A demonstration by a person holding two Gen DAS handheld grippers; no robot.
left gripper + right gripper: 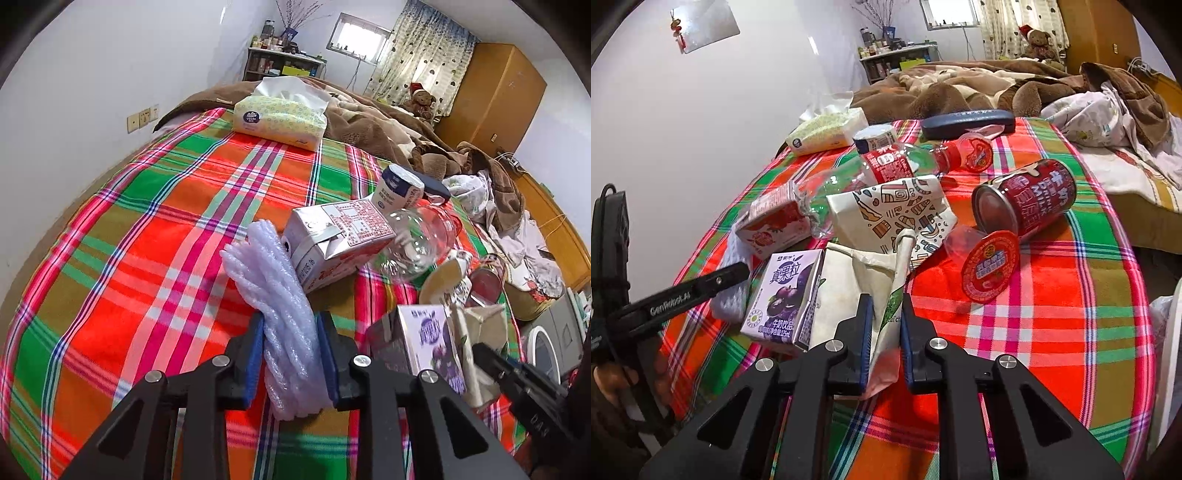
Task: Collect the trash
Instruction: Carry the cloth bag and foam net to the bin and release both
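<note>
Trash lies on a plaid bedspread (pixel 147 229). My left gripper (pixel 290 332) is shut on a bundle of white foam netting (pixel 273 280), with a blue pad pressing each side. Behind the netting lie a silver and red drink carton (pixel 332 240), a clear plastic bottle (pixel 421 240) and a small white yoghurt pot (pixel 400 188). My right gripper (pixel 886 325) is shut on a flattened cream paper carton (pixel 871 280). Left of it stands a purple drink carton (pixel 783 295). A patterned paper bag (pixel 894 210), a red milk can (pixel 1027 199) and a red-lidded jelly cup (pixel 990 269) lie beyond.
A yellow tissue box (pixel 280 118) sits at the far side of the bedspread. A brown blanket (pixel 369 122) and crumpled clothes (pixel 517 236) cover the bed to the right. A dark spectacle case (pixel 967 123) lies behind the bottle. The left gripper's finger (pixel 701 284) shows in the right wrist view.
</note>
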